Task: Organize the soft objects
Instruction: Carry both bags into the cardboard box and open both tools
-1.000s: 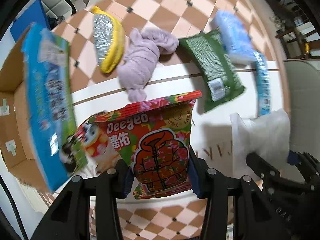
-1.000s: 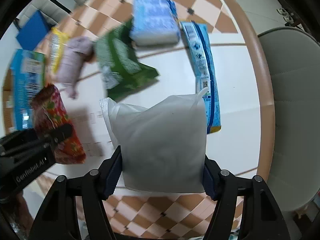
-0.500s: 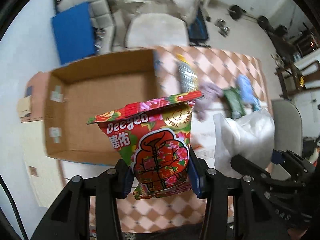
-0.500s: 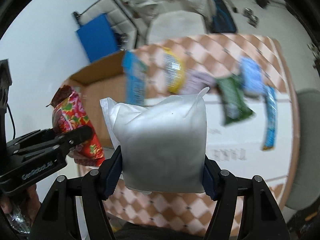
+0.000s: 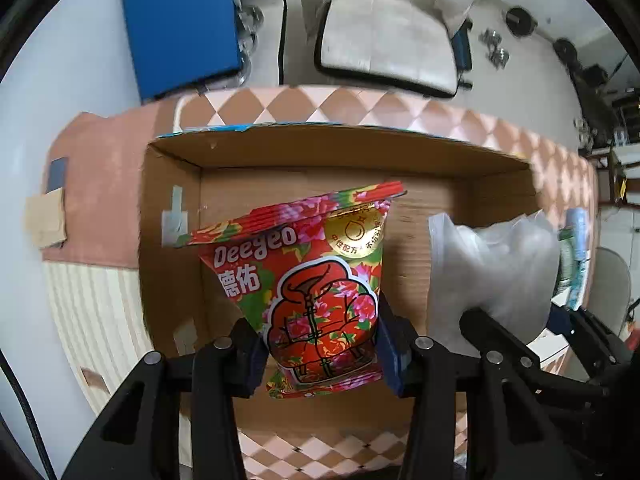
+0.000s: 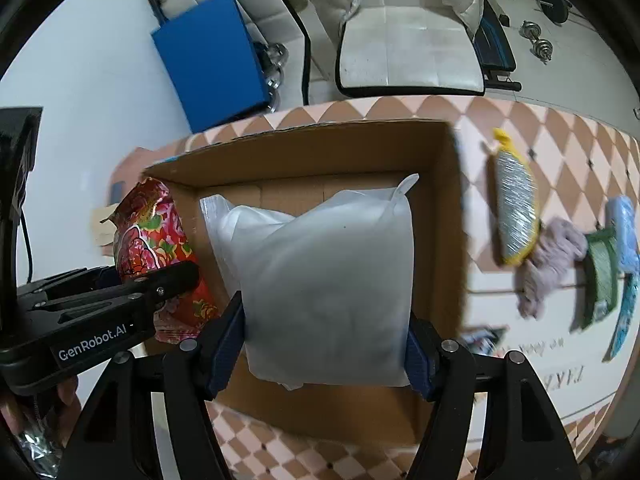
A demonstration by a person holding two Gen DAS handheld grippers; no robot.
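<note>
My left gripper (image 5: 322, 354) is shut on a red flowered Deeyeo packet (image 5: 308, 280) and holds it above the open cardboard box (image 5: 168, 280). My right gripper (image 6: 326, 354) is shut on a white plastic pouch (image 6: 320, 288) and holds it over the same box (image 6: 444, 240). The pouch also shows in the left wrist view (image 5: 488, 272), to the right of the packet. The packet shows in the right wrist view (image 6: 160, 248), to the left of the pouch.
On the table right of the box lie a yellow-edged silver pack (image 6: 514, 220), a lilac cloth (image 6: 548, 264), a green packet (image 6: 600, 276) and blue packs (image 6: 624, 224). A blue board (image 6: 212, 60) and a white chair (image 6: 408, 56) stand behind the table.
Both grippers have swung left from over the scattered packs to above the open box, still holding the packet and the pouch. The box now fills the middle of both views.
</note>
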